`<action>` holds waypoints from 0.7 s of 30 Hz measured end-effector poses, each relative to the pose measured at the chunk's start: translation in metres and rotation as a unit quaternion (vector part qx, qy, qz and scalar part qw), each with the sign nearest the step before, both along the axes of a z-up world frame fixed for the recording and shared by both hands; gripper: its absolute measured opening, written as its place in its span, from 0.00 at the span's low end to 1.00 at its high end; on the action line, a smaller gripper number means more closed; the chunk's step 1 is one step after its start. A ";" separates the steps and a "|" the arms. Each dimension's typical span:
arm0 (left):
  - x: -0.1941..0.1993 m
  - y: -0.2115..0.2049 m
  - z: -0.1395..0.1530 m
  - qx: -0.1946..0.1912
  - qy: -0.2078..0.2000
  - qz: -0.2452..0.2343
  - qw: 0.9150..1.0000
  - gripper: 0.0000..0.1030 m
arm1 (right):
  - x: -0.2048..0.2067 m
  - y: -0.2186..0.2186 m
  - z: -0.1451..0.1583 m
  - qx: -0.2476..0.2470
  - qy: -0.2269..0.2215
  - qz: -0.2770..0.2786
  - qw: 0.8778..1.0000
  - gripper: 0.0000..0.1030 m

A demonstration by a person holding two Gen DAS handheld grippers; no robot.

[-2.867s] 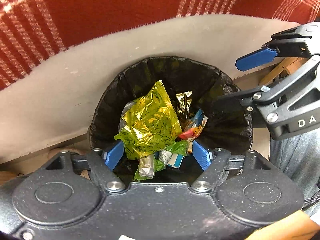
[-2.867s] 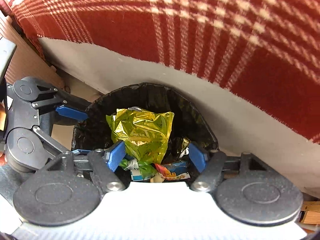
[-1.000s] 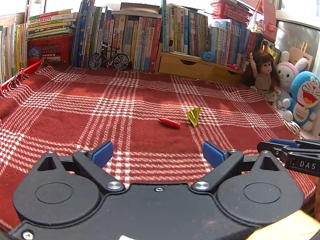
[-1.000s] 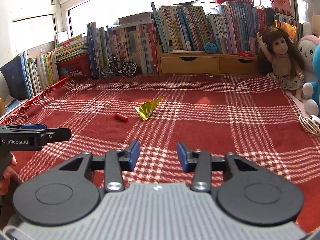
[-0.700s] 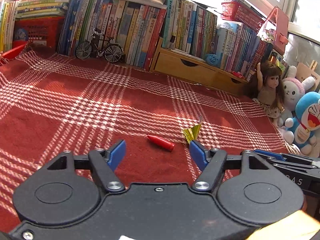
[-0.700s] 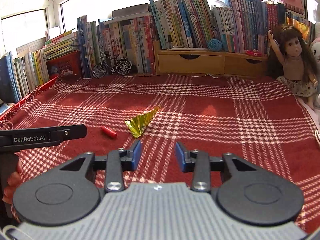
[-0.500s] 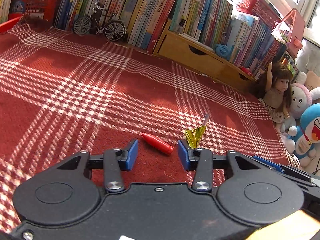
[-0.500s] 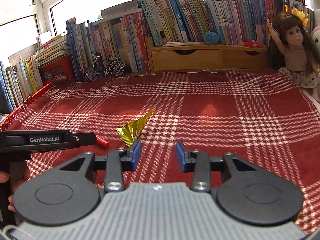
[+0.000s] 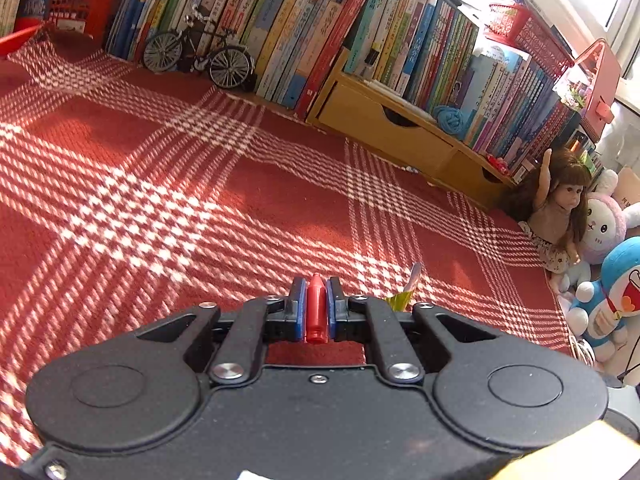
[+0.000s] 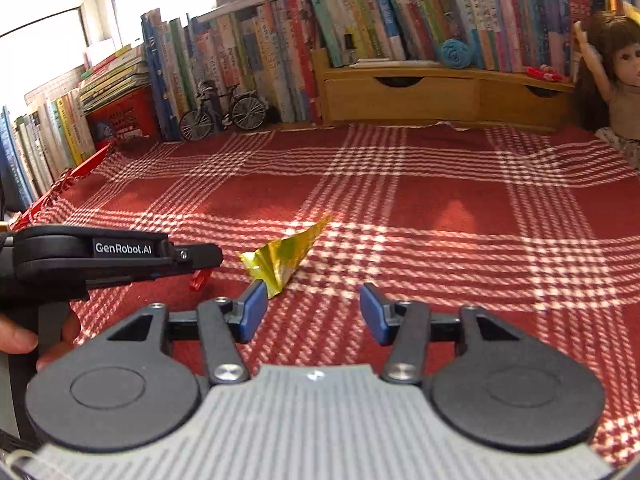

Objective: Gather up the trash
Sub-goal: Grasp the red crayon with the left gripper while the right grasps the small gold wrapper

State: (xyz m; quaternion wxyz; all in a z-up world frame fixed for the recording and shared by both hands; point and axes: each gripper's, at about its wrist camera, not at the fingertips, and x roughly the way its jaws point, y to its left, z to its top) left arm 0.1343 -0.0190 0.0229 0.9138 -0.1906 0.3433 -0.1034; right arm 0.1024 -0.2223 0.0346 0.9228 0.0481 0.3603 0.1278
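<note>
Between the left claw pads sits the gripped red cap; right claw gapes beside gold wrapper.

A red blanket with white plaid bands covers the whole surface. On it lie 1 crumpled gold foil wrapper and, just beside it, 1 small red crayon-like piece. At the far edge stand a miniature bicycle, a wooden drawer unit and rows of books; a doll and plush toys sit at the right.

Woven cloth blanket, shiny, seemingly foil wrapper
</note>
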 end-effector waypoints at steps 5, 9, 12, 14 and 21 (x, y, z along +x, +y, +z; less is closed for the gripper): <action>-0.010 0.017 0.020 0.029 -0.033 0.021 0.999 0.09 | 0.025 0.030 -0.013 -0.029 0.009 0.010 1.000 0.68; -0.018 0.025 0.026 0.049 -0.042 0.015 0.998 0.09 | 0.046 0.041 -0.021 -0.036 0.017 0.004 0.999 0.59; -0.022 0.028 0.025 0.051 -0.043 0.007 0.998 0.09 | 0.043 0.047 -0.019 -0.046 0.012 0.007 0.999 0.27; -0.026 0.029 0.024 0.047 -0.042 0.004 0.998 0.09 | 0.036 0.046 -0.017 -0.044 0.012 0.014 0.999 0.22; -0.050 0.028 0.027 0.055 -0.041 -0.015 0.998 0.09 | 0.004 0.042 -0.007 -0.038 0.001 0.028 0.999 0.21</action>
